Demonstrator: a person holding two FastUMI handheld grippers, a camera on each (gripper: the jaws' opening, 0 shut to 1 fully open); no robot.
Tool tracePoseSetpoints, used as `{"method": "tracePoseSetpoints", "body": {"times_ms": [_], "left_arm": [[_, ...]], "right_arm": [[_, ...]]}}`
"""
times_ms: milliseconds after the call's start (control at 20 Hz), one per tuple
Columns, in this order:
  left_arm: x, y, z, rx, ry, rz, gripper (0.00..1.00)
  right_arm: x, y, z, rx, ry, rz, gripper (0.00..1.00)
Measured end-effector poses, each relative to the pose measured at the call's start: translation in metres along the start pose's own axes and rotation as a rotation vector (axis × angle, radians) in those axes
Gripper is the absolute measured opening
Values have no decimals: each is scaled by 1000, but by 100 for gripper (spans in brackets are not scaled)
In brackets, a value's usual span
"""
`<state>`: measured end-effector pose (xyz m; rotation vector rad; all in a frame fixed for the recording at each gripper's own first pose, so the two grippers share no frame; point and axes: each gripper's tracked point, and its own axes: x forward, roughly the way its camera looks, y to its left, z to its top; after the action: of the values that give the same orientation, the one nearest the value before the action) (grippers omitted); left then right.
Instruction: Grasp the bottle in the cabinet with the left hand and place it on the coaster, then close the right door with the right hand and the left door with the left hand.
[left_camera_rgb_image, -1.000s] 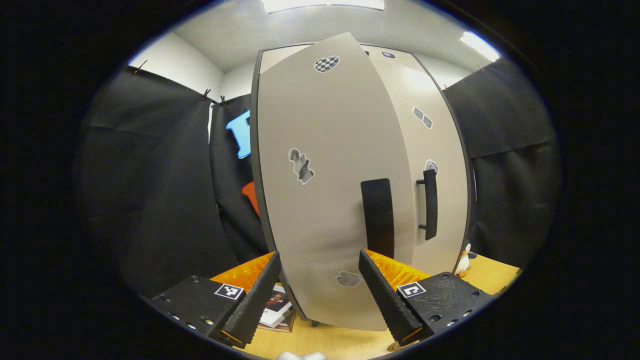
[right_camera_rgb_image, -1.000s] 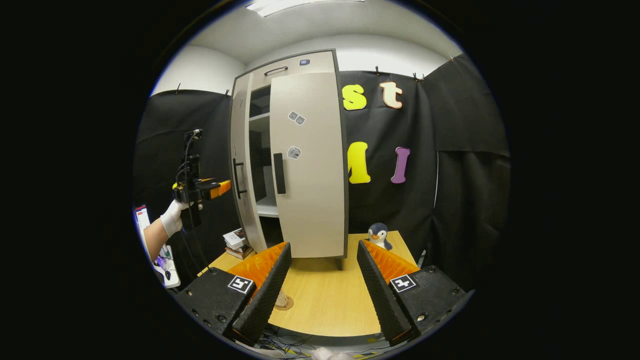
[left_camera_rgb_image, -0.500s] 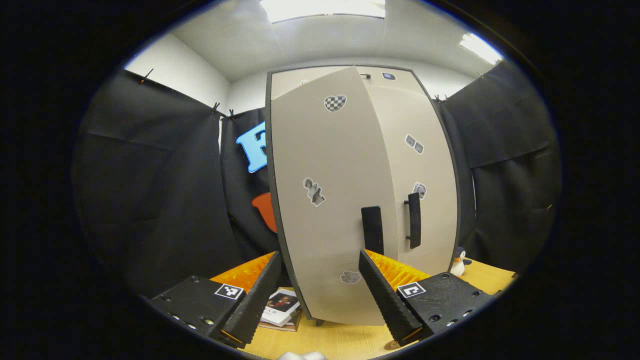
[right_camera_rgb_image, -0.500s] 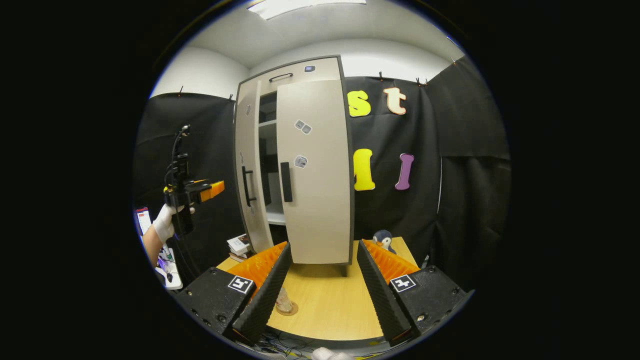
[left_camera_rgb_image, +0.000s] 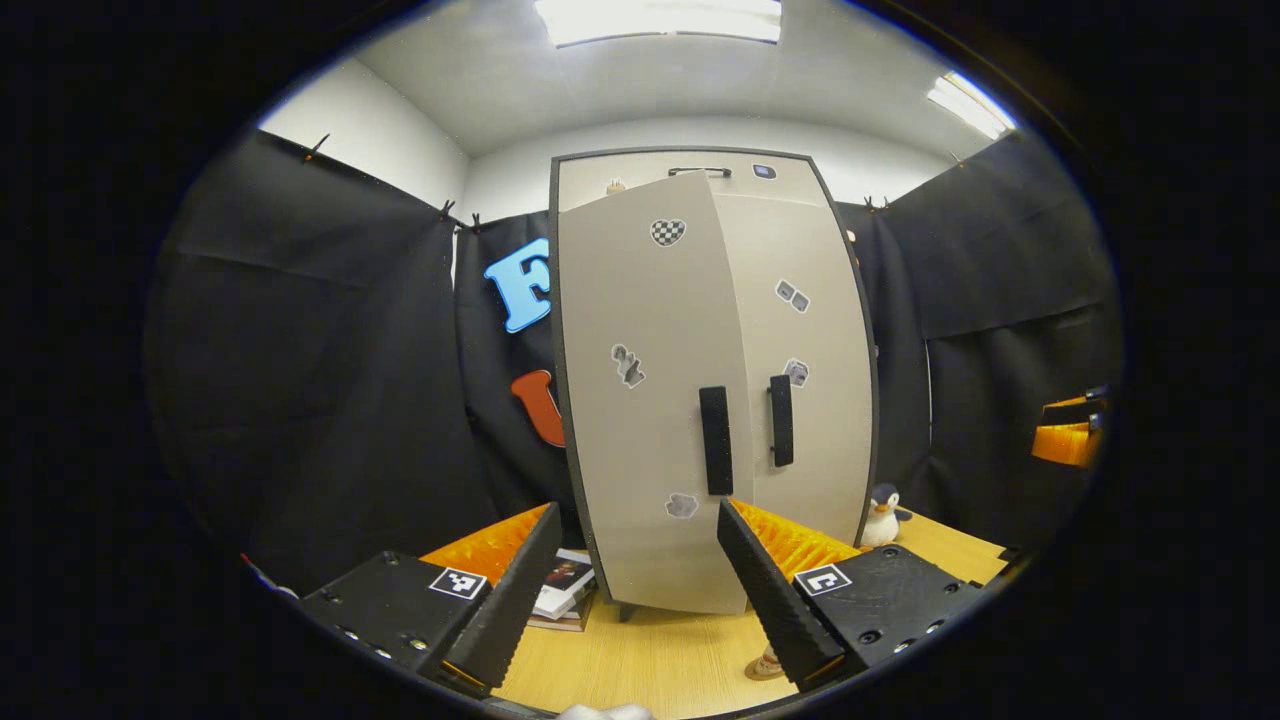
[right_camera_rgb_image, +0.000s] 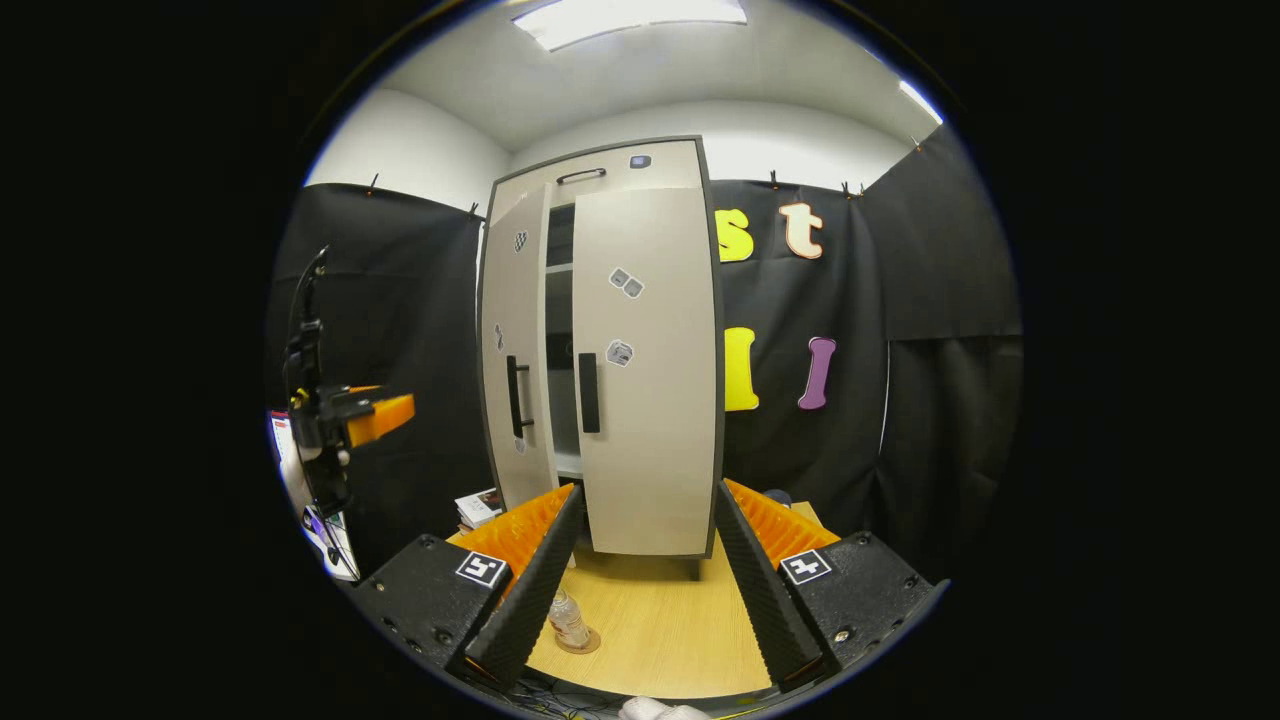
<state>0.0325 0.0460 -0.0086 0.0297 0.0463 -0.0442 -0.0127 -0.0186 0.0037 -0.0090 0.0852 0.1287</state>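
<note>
In the right gripper view, the right gripper (right_camera_rgb_image: 640, 590) hung over the near edge of the table (right_camera_rgb_image: 670, 625) with its fingers spread wide and nothing between them. Just past its left finger, the bottle (right_camera_rgb_image: 567, 618) stood upright on the round coaster (right_camera_rgb_image: 580, 641), near the table's front edge. In the left gripper view, the left gripper (left_camera_rgb_image: 630, 600) was likewise spread and empty, and a sliver of the coaster (left_camera_rgb_image: 762, 668) showed beside its right finger. The square black-and-white markers on the gripper bodies carried a pattern and no words.

Farther back on the table, a short stack of books (left_camera_rgb_image: 562, 590) lay beside the cabinet's foot, and a toy penguin (left_camera_rgb_image: 880, 515) stood at the cabinet's other side. The book covers were too small to read.

The cabinet (right_camera_rgb_image: 600, 350) stood at the back of the table. Its right door (right_camera_rgb_image: 648, 370) sat flush. The left door (right_camera_rgb_image: 515, 350) stood ajar, with a dark gap and a shelf edge showing between the doors. Each door had a vertical black handle. Small stickers dotted both doors, one a checkered heart (left_camera_rgb_image: 667, 231); none bore legible writing.

Out to the side in the right gripper view, the left gripper (right_camera_rgb_image: 375, 417) was held up in the air well clear of the left door.
</note>
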Motion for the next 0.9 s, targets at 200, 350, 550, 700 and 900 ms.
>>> {"method": "tracePoseSetpoints", "body": {"times_ms": [200, 350, 550, 700, 900], "left_arm": [[-27, 12, -31, -1, 52, 55, 96], [-34, 13, -47, -21, 92, 61, 95], [-36, 21, -43, -25, 89, 92, 96], [-37, 22, -36, -32, 72, 99, 96], [-36, 19, -34, -28, 69, 93, 96]], "right_arm": [[0, -8, -7, 10, 10, -29, 82], [2, -12, -11, 7, 23, -45, 82], [9, -7, -11, 5, 25, -32, 82], [13, -3, -11, 3, 24, -23, 82], [14, -6, -12, 11, 26, -30, 82]]}}
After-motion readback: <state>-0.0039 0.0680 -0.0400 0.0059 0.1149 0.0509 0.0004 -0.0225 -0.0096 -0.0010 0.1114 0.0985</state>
